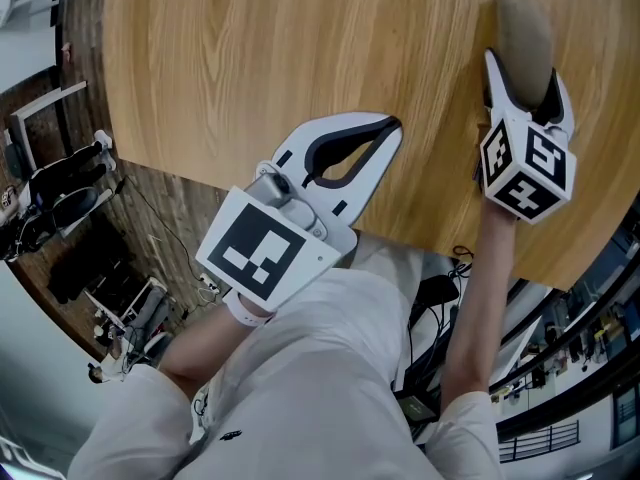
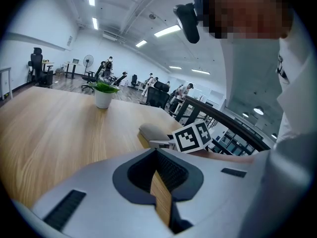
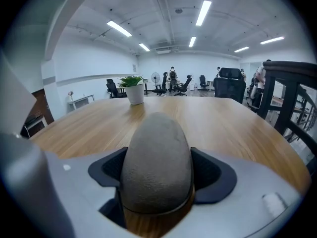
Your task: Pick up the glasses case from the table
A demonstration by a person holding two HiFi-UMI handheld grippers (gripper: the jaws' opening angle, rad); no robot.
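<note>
right gripper (image 1: 527, 86): sitting at upper right of the head view; jaws pressing on both sides of the case (image 3: 156, 167), gripping it | case: filling centre of right gripper view, over the table (image 1: 250, 58); resting or lifted, cannot tell | left gripper (image 1: 390, 128): hovering mid-frame by the table's edge; jaws closing together, holding nothing

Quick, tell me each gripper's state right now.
left gripper: fingers closed, holding nothing.
right gripper: fingers closed on the glasses case.
</note>
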